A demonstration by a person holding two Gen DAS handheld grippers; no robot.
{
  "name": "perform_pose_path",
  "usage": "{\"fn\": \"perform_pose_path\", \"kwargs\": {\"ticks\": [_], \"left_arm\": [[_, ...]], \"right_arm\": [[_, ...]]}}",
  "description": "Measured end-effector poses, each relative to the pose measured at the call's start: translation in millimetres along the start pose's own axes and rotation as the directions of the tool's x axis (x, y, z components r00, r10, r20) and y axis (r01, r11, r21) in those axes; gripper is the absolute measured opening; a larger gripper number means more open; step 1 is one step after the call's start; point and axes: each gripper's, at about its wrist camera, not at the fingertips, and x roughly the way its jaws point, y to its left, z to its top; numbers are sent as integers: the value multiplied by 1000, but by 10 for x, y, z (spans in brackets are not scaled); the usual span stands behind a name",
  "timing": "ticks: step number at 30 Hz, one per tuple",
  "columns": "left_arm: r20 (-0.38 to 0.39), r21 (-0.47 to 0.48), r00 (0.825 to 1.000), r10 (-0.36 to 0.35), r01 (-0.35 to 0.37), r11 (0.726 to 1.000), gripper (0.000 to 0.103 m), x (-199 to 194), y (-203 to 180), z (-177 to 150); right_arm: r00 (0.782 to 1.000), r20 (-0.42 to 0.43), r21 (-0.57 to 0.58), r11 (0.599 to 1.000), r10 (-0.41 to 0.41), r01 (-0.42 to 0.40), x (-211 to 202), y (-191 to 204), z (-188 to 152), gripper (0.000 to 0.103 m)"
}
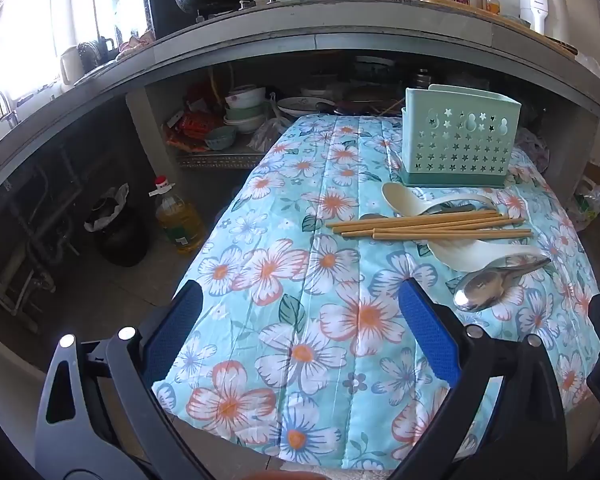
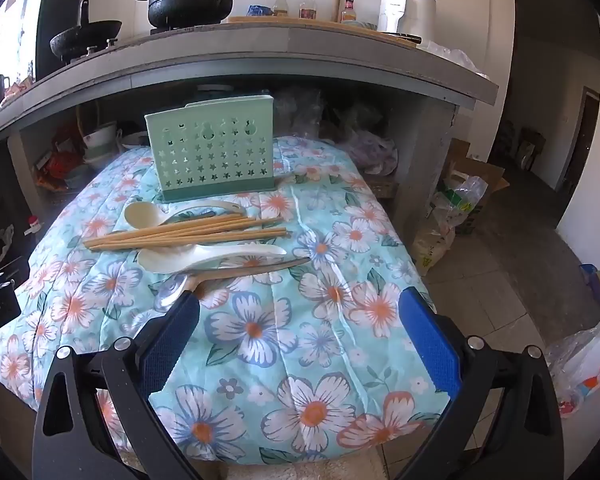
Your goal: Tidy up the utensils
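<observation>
1. Left wrist view: left hand-held gripper (image 1: 300, 308) w/ jaws spread fully wide, nothing between them, hovering over near part of the bench (image 1: 260, 320), which is covered in a floral cloth.
2. Right wrist view: right hand-held gripper (image 2: 300, 312) also wide open and empty; its left pad sits just in front of the metal spoons (image 2: 236, 270), can't tell if touching.
3. Caddy (image 1: 458, 146) stands upright at far edge of bench, toward right in left wrist view. No utensil visible sticking out of it; inside is hidden.
4. Utensils all loose in a pile just in front of caddy: chopsticks (image 1: 428, 226) lying crosswise, one white spoon (image 1: 424, 202) behind them, another white spoon (image 1: 480, 256) in front, metal spoons nearest the grippers.
5. Progress, my read: nothing sorted yet, task at its start. Left to do: pick up every piece and stand it in caddy.
</observation>
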Motion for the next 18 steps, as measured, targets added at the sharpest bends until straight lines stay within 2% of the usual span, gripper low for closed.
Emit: {"fn": "perform_pose_path", "kwargs": {"ticks": [18], "left_arm": [[5, 0, 1000, -19, 19, 1000, 94, -14, 3, 28]], "right_arm": [[1000, 5, -1, 1000, 3, -3, -22, 8, 17, 97]]}}
